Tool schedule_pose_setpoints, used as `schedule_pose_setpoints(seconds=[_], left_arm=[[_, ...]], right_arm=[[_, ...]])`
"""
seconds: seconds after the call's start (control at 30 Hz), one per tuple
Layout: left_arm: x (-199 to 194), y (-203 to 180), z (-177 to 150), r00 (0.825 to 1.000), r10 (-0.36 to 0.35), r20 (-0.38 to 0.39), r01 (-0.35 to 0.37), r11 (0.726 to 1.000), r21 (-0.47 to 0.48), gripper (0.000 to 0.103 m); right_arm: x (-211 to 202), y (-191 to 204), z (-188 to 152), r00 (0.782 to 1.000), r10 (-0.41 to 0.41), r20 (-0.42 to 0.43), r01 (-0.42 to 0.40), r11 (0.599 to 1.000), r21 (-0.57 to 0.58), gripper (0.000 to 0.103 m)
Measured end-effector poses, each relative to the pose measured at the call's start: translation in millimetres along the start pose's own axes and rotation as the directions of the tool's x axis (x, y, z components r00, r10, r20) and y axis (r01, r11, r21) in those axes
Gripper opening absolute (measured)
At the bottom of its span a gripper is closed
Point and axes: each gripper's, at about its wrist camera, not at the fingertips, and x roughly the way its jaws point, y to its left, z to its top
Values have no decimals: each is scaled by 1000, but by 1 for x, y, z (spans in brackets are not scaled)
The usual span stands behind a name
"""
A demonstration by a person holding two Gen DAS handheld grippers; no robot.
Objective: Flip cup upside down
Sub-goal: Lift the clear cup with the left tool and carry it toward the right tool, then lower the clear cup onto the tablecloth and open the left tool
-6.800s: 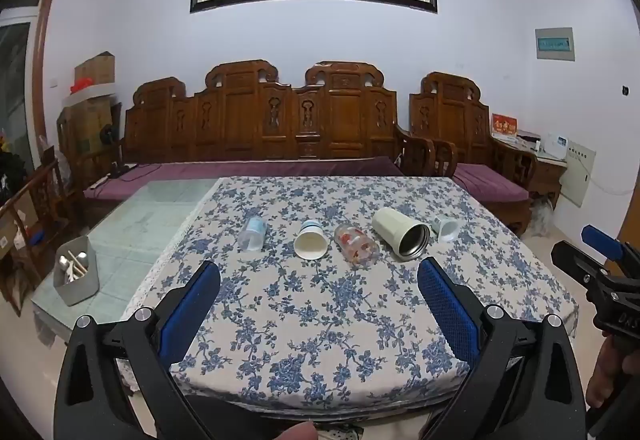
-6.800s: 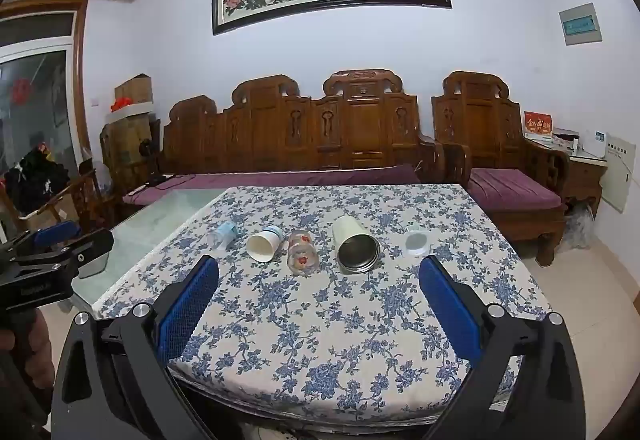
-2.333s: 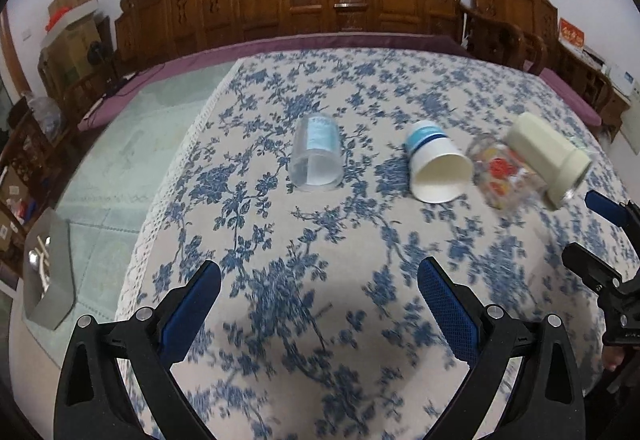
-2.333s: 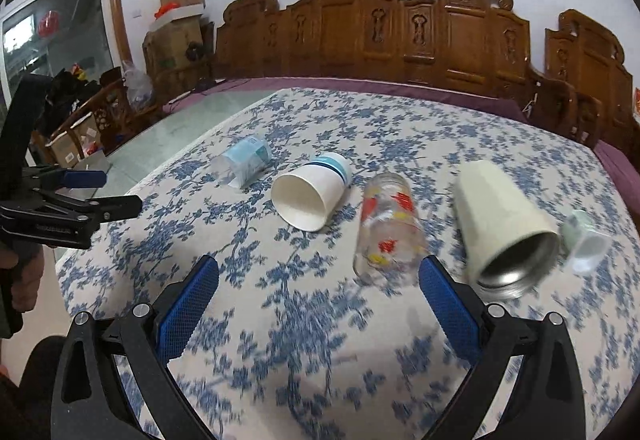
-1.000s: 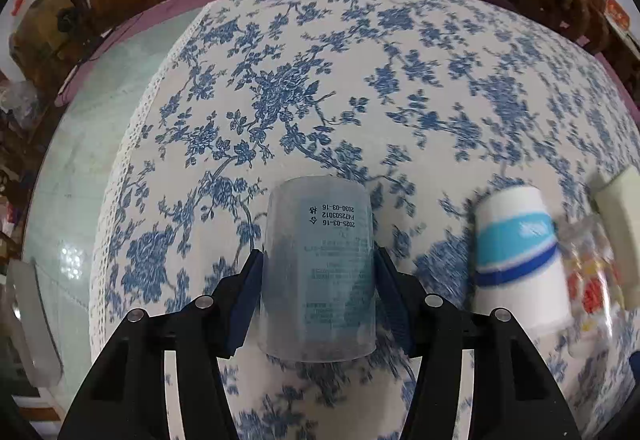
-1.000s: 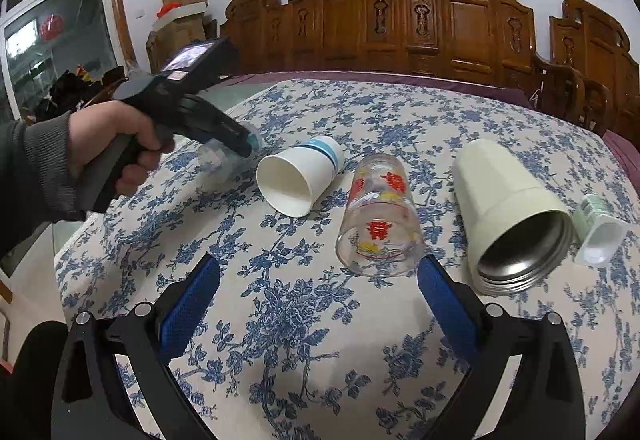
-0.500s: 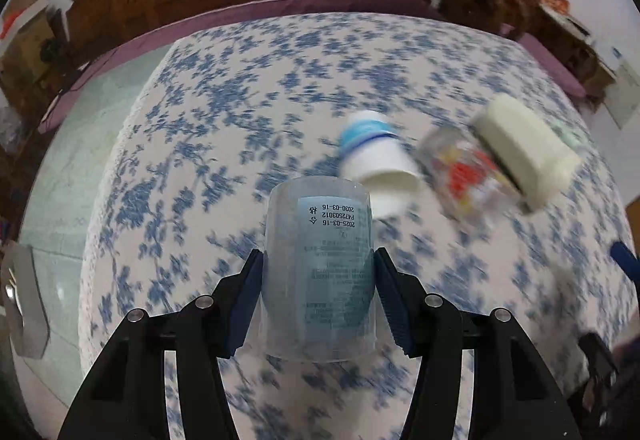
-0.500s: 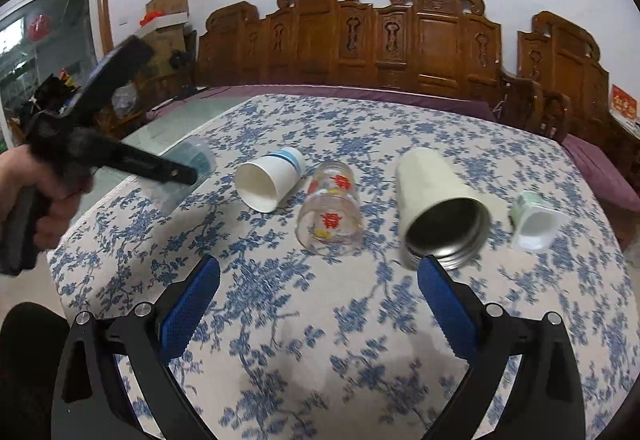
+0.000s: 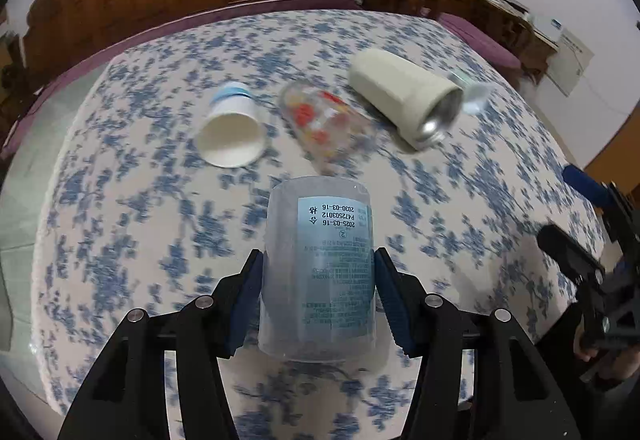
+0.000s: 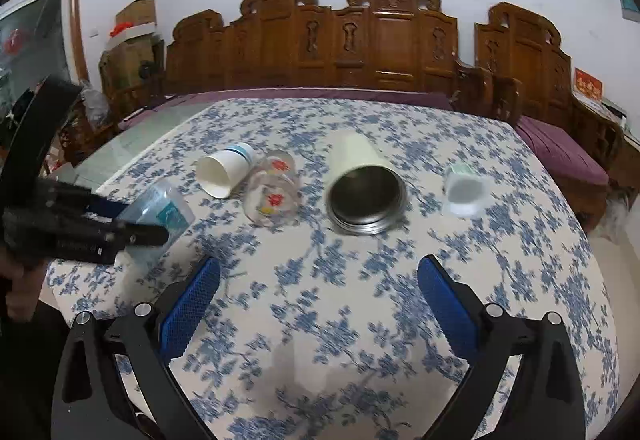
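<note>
The left claw [image 9: 318, 292] grips the clear plastic cup [image 9: 318, 268] by its sides, apparently lifted above the worktop [image 9: 120, 240], though motion blur makes that uncertain. The right claw [image 10: 318, 304] hangs open over the floral cloth, holding nothing.

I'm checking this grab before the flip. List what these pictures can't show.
- Clear plastic cup, left wrist view: rim and base unclear, so its open end can't be told; in the right wrist view the left gripper covers it.
- Printed glass, left wrist view: blurred by motion.
- Small white cup, right wrist view: blurred, details unreadable.
</note>
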Motion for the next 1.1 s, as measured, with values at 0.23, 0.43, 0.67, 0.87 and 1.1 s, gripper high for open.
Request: schedule_pose_setpoints(seconds=[0.23,0.43,0.67,0.87,1.1], left_arm=[[26,-30,-19,999,-49,-25,49,999,-2,53],[43,-46,-26,998,-52,-31,52,998,22,53],[44,-46,-31,999,-41,-6,41,999,26,61],[11,-29,-35,996,-34,87,34,999,-2,69],[-37,12,-41,963,56,265,-37,996,-77,94]], right_arm=[[12,-17,-4,1000,-20,-21,20,999,27,100],[26,-26,-7,998,-28,-58,31,998,51,100],[30,-25,-10,997,-32,-75,35,998,48,100],[28,-18,-6,996,-34,-83,38,998,45,100],[24,10,7,996,-9,-93,11,1000,19,100]])
